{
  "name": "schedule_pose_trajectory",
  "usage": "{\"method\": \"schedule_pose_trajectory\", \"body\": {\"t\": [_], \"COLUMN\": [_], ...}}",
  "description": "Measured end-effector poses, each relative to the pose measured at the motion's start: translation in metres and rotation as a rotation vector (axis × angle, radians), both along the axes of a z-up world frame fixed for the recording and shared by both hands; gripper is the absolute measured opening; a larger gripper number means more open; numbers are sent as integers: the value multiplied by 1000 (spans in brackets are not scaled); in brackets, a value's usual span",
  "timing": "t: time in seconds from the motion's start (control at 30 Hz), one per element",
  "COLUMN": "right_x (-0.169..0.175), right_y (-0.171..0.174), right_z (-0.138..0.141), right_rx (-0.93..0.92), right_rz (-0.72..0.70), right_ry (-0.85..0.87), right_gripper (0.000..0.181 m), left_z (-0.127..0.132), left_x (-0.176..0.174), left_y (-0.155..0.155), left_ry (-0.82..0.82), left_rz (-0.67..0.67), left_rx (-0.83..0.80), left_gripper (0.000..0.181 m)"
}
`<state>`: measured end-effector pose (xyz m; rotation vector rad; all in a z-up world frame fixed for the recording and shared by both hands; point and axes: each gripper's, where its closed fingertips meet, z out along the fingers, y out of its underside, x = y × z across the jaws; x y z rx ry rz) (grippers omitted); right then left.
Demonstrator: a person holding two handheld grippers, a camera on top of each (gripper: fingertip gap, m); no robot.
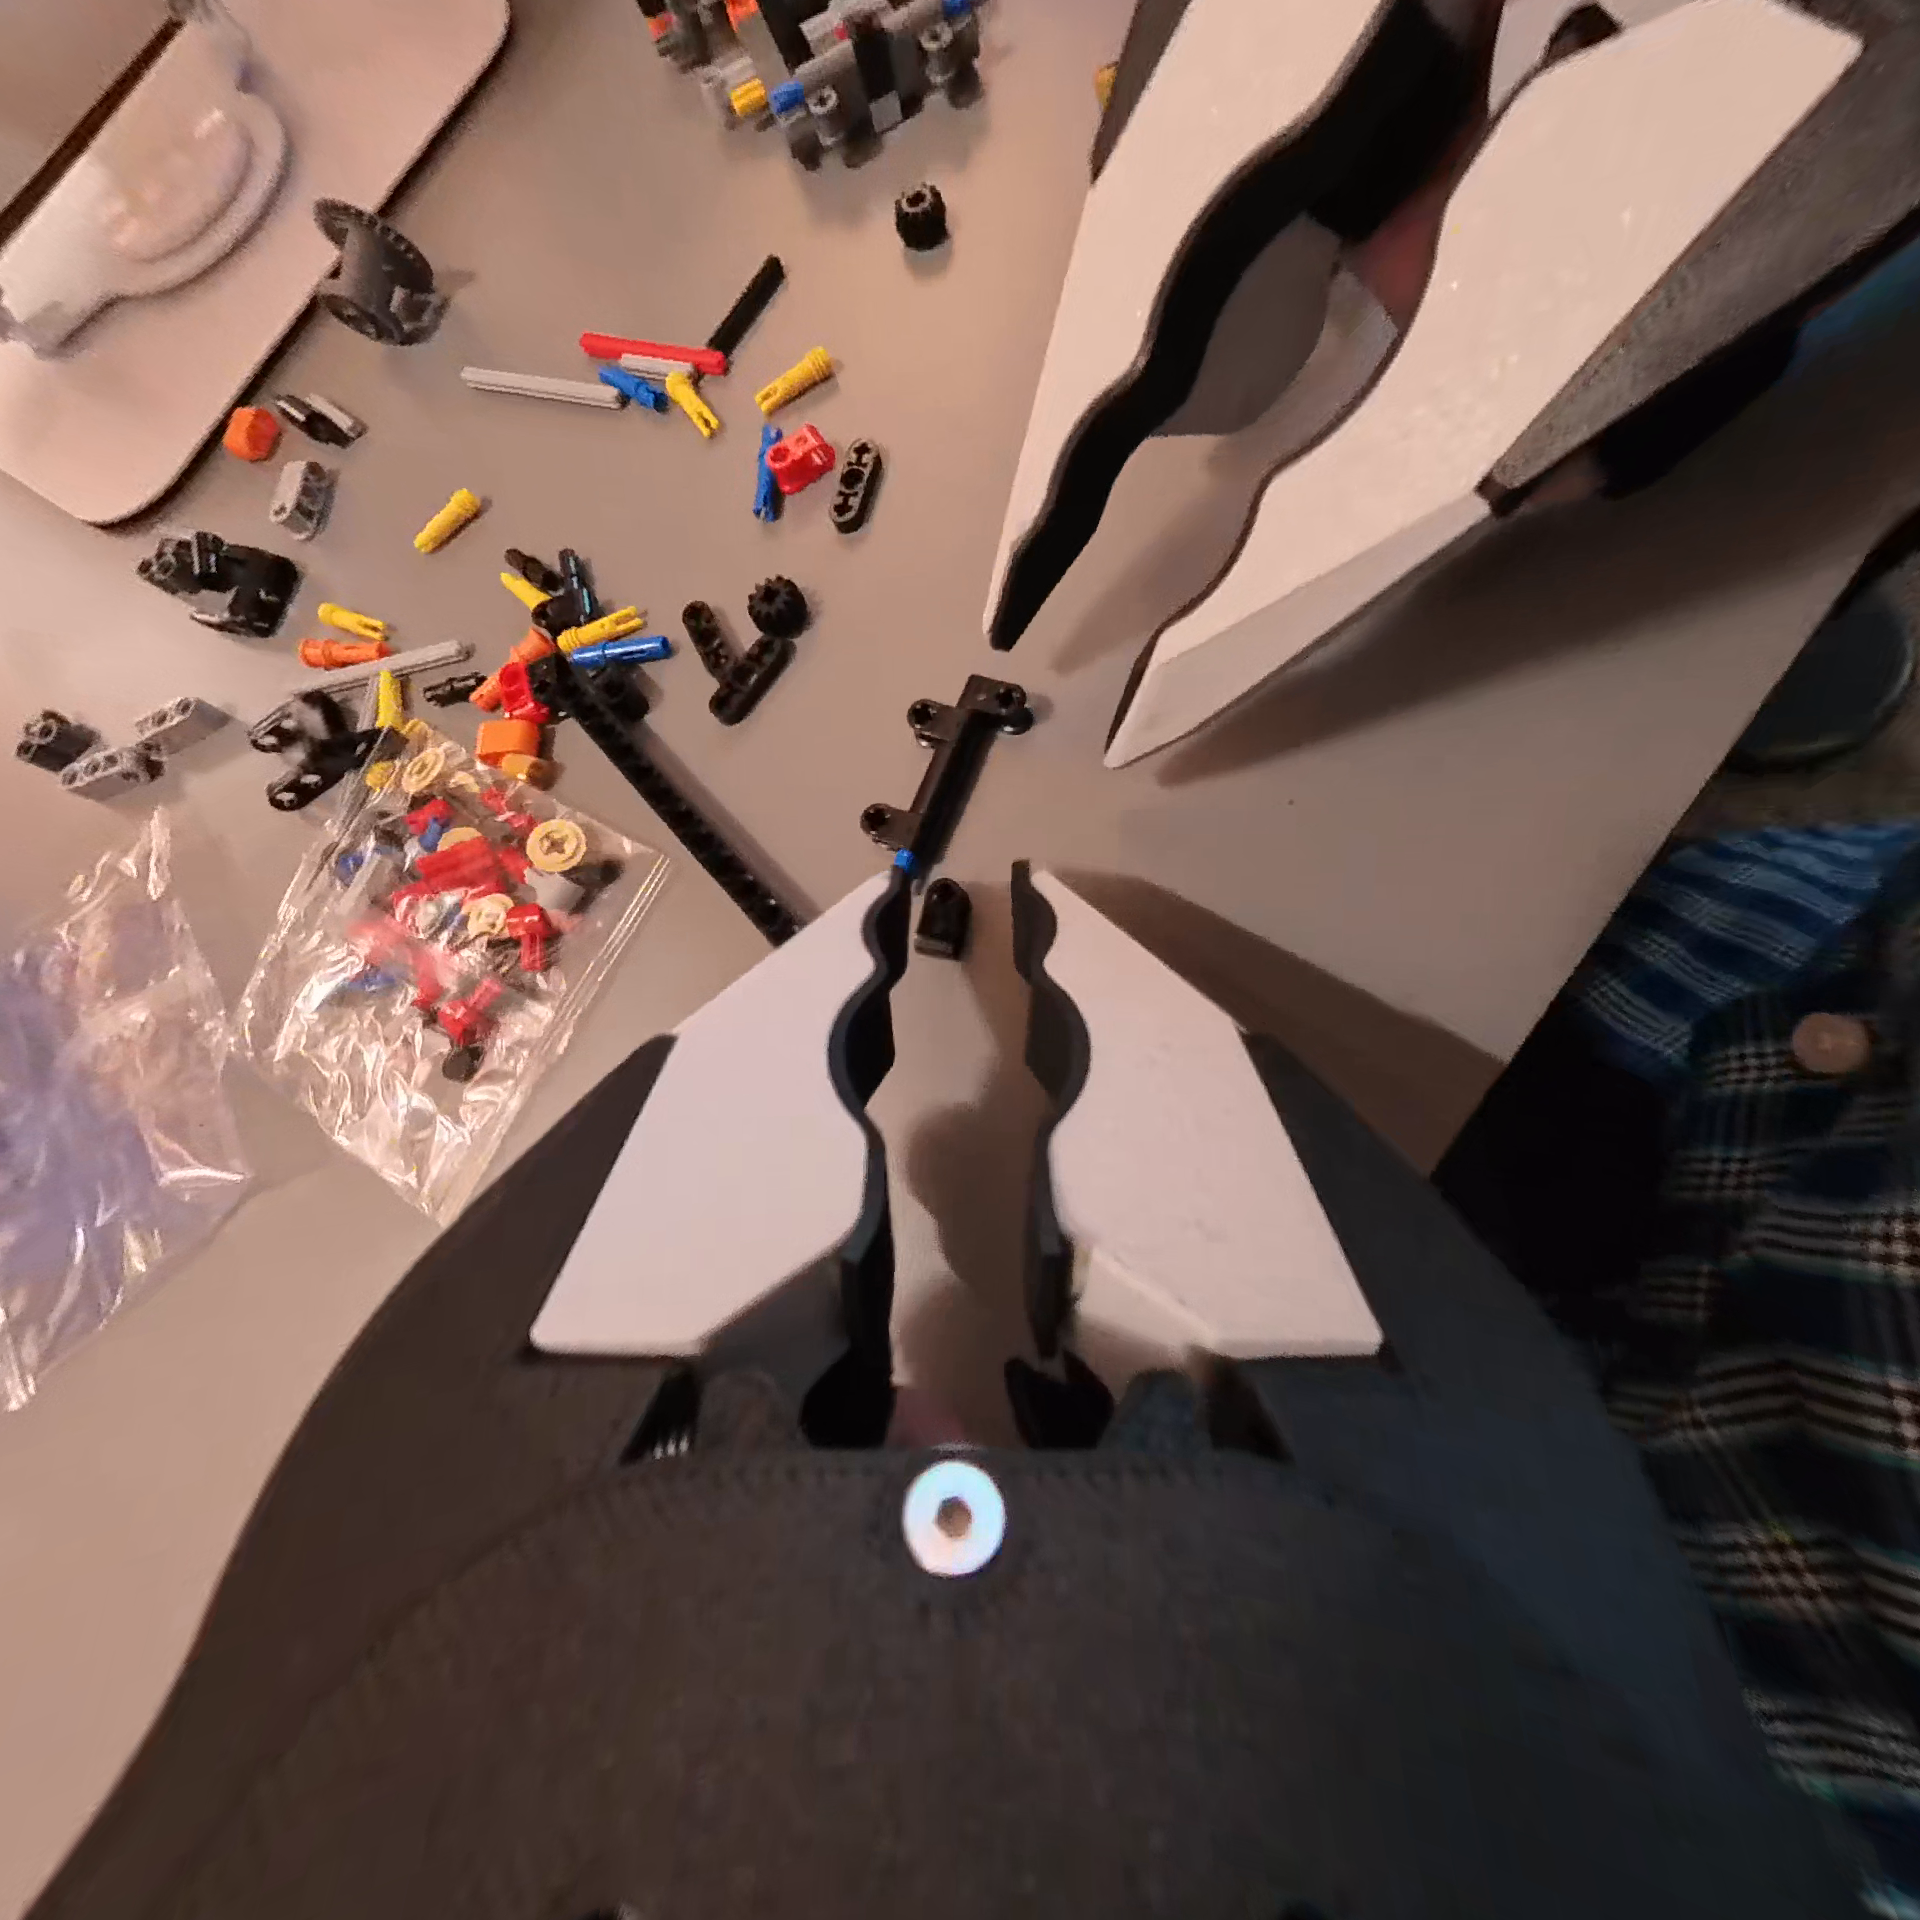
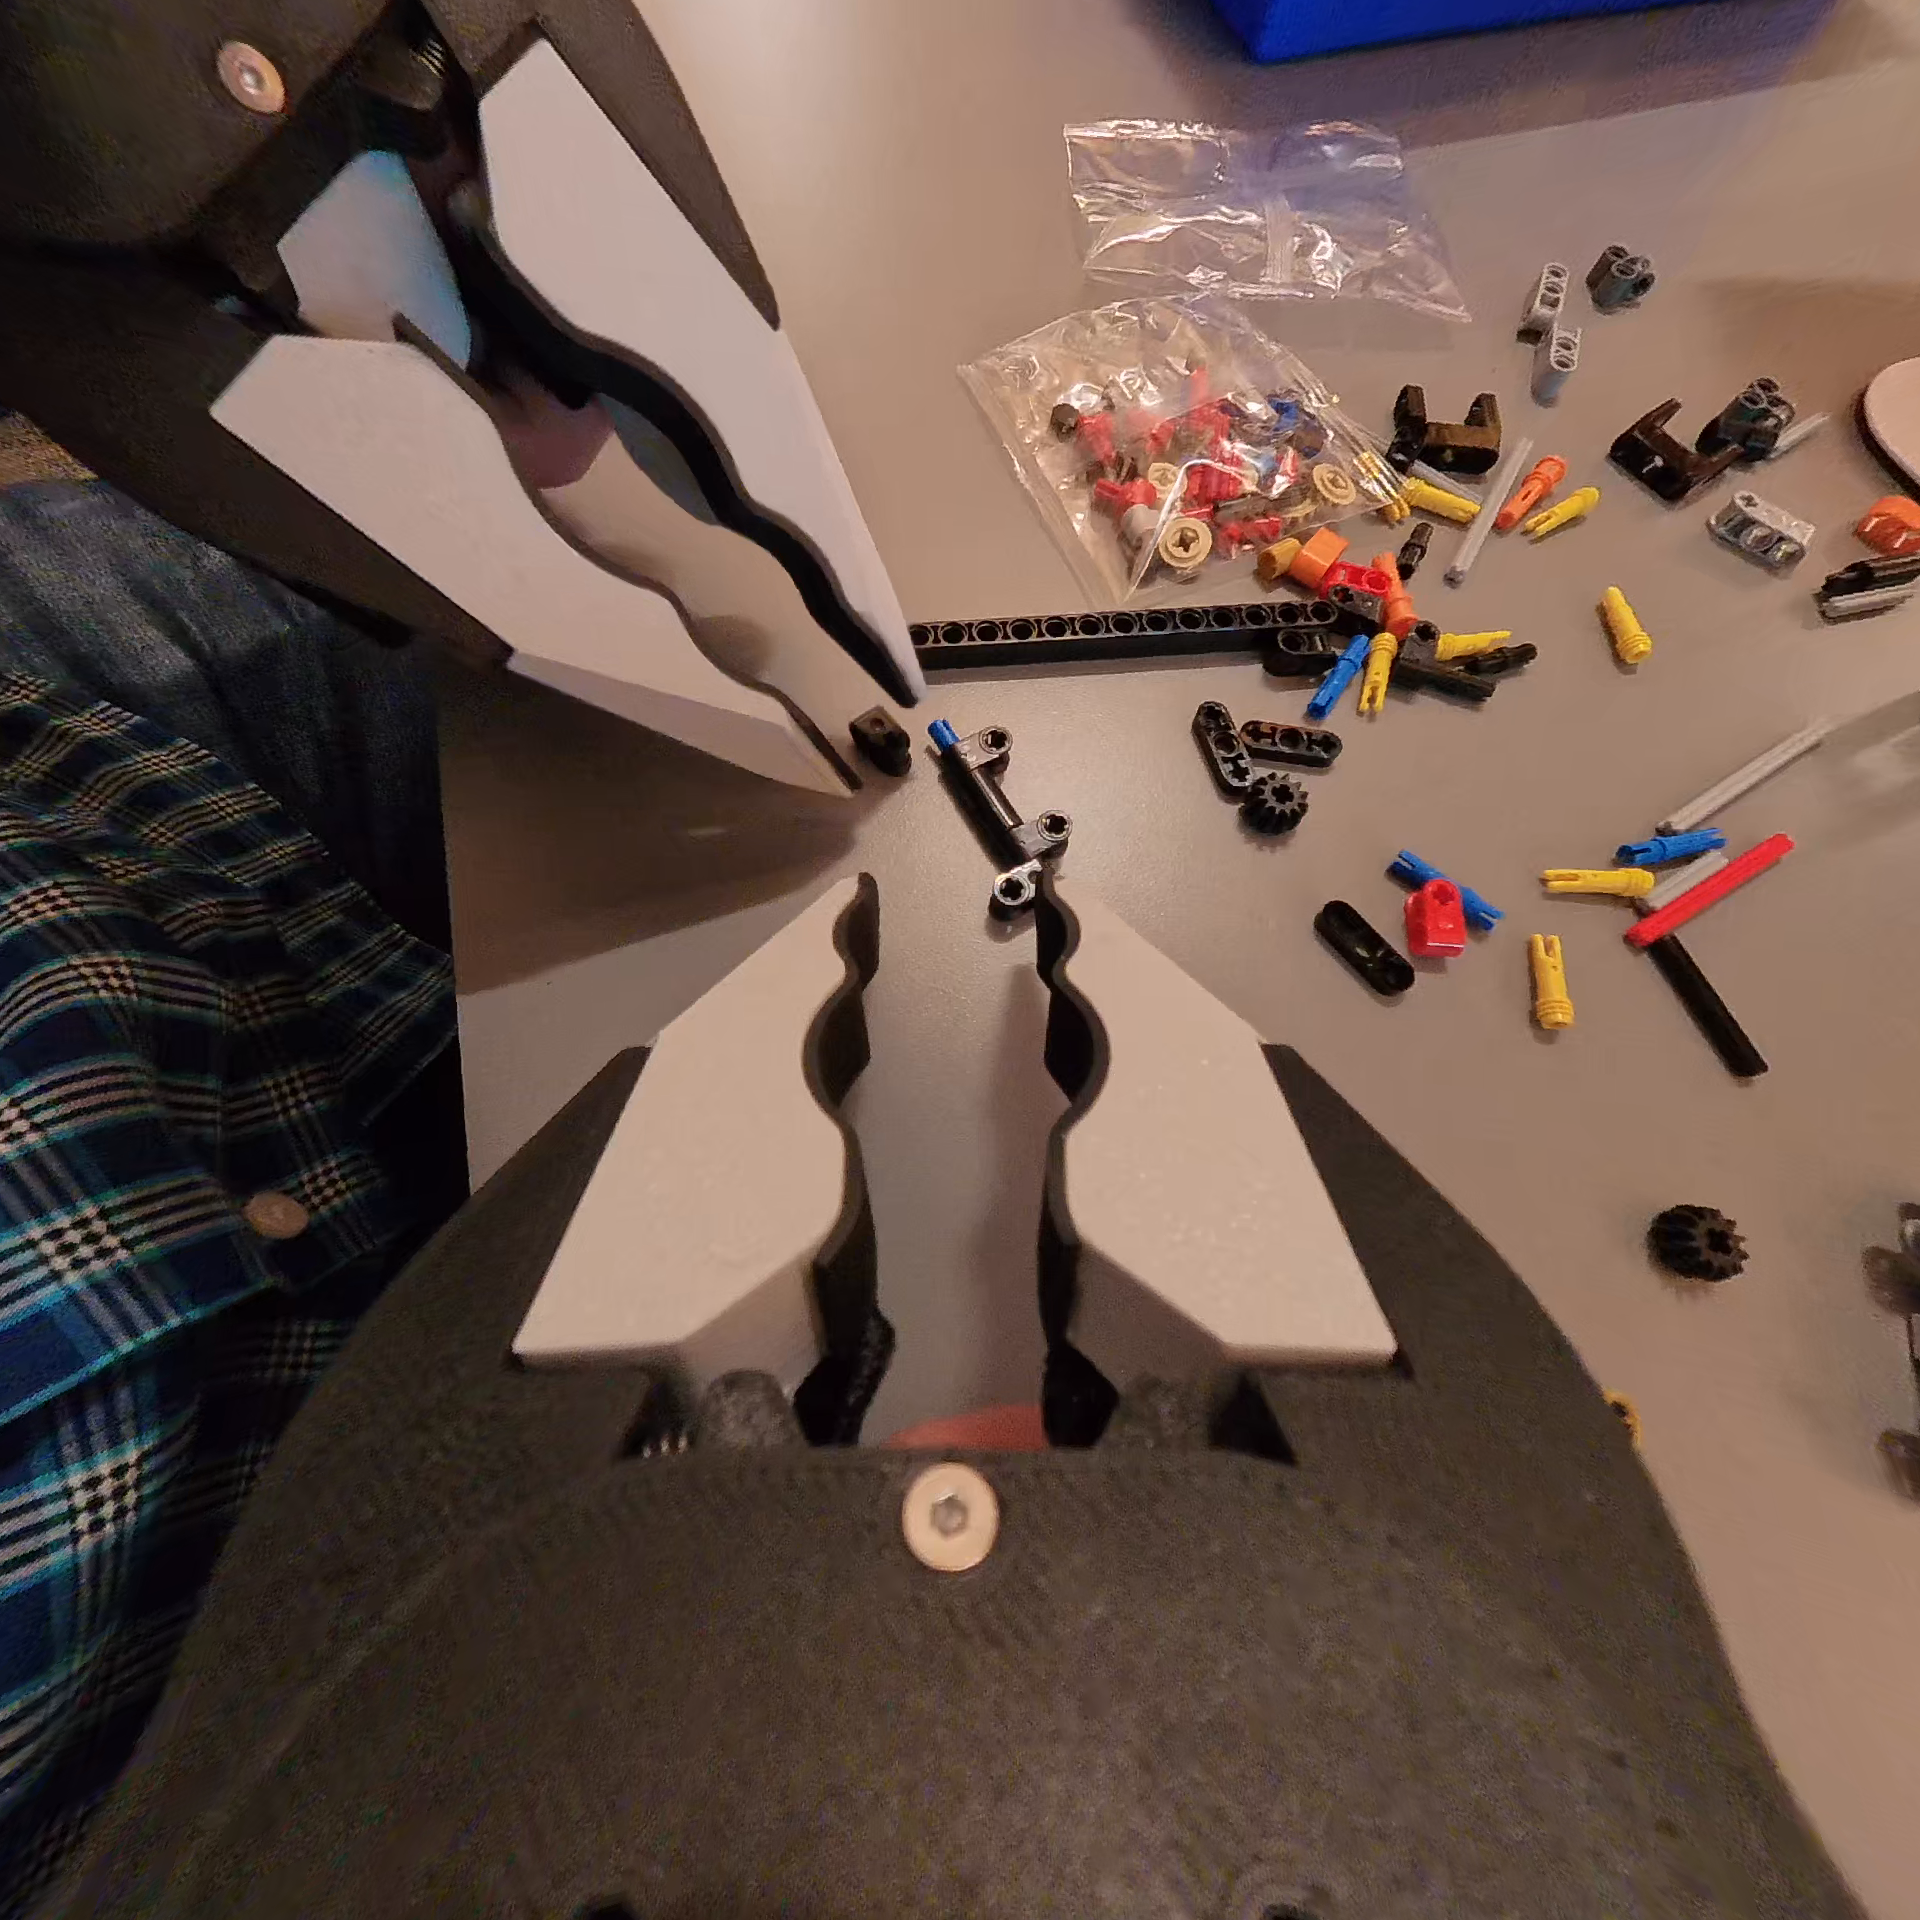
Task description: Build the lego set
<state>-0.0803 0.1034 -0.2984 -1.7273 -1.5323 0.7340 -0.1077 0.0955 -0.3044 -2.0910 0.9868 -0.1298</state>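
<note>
A short black axle assembly with three small black connectors and a blue tip lies on the grey table. A small loose black connector lies just between my left gripper's open fingertips, not gripped. My left gripper is open and low over the table. My right gripper is open and empty, with its tips at the assembly's far end. In the right wrist view, the right gripper sits just short of the assembly. The left gripper frames the loose connector.
Several loose pins, axles and beams are scattered on the table, including a long black beam. A clear bag of parts and an emptier bag lie nearby. A partly built model stands at the back. A person's plaid shirt is at the table edge. The grippers are tip to tip, or close to it.
</note>
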Motion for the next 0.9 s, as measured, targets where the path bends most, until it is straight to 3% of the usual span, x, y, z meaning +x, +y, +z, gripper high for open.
{"method": "schedule_pose_trajectory", "body": {"t": [0.2, 0.33, 0.53, 0.67, 0.9], "right_x": [0, 0, 0, 0, 0], "right_y": [0, -1, -1, -2, -1], "right_z": [1, 1, 1, 0, 1], "right_rx": [1, -1, -6, -5, -2], "right_rz": [2, 4, 6, 12, 7], "right_ry": [3, 3, 4, 2, 8], "right_gripper": [28, 28, 28, 28, 28], "left_z": [-4, -3, 3, -7, 0], "left_x": [9, 10, -8, -15, -19], "left_y": [-3, -11, -11, -11, 0], "left_ry": [66, 112, 58, 71, 65], "left_rz": [-144, -254, -89, -39, 0], "left_rx": [-10, 8, -3, -4, 56], "left_gripper": [5, 6, 18, 17, 23]}}
